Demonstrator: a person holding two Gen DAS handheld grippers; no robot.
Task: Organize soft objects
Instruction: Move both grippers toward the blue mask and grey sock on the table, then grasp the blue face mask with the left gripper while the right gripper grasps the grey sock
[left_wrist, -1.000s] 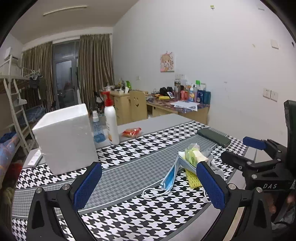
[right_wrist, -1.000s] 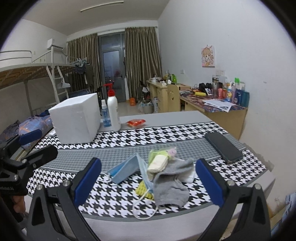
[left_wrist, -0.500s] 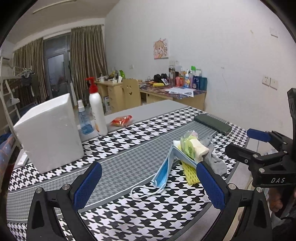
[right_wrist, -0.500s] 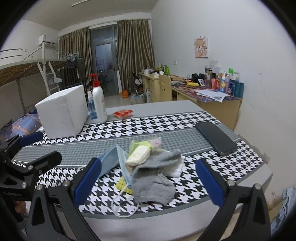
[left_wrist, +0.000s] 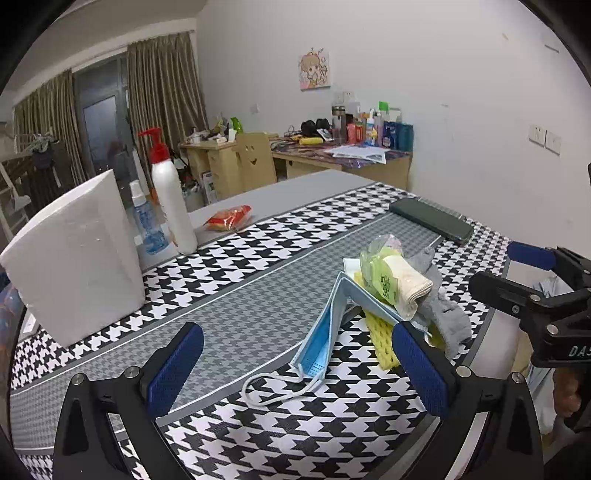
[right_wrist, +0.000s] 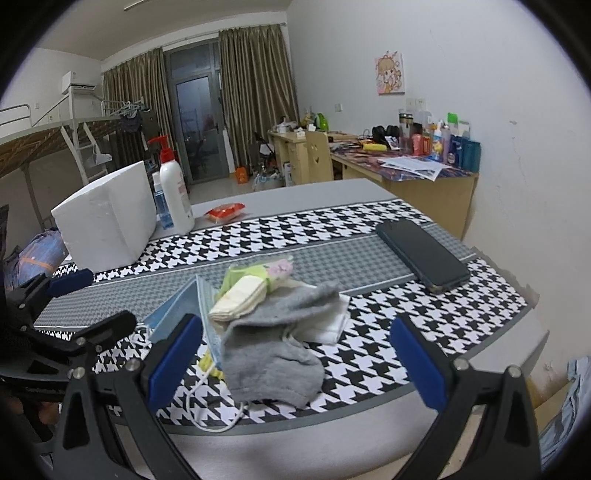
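Observation:
A pile of soft things lies near the table's front edge: a grey sock (right_wrist: 280, 350), a blue face mask (left_wrist: 319, 339), a yellow perforated cloth (left_wrist: 382, 341), a cream folded cloth (right_wrist: 240, 299) and a green plastic packet (left_wrist: 380, 273). My left gripper (left_wrist: 295, 365) is open and empty, low over the table, with the mask between its blue pads. My right gripper (right_wrist: 295, 363) is open and empty, with the sock between its pads. Each gripper shows in the other's view, the right one (left_wrist: 532, 273) and the left one (right_wrist: 74, 299).
A white foam box (left_wrist: 74, 258) stands at the left. Behind it are a pump bottle (left_wrist: 171, 206) and a small blue bottle (left_wrist: 146, 221). A red snack packet (left_wrist: 229, 218) lies further back. A dark phone (right_wrist: 421, 254) lies at the right on the houndstooth cloth (left_wrist: 258, 258).
Both grippers have moved forward and lower toward the pile, which looks larger. Both jaws stayed open. The pile has not moved.

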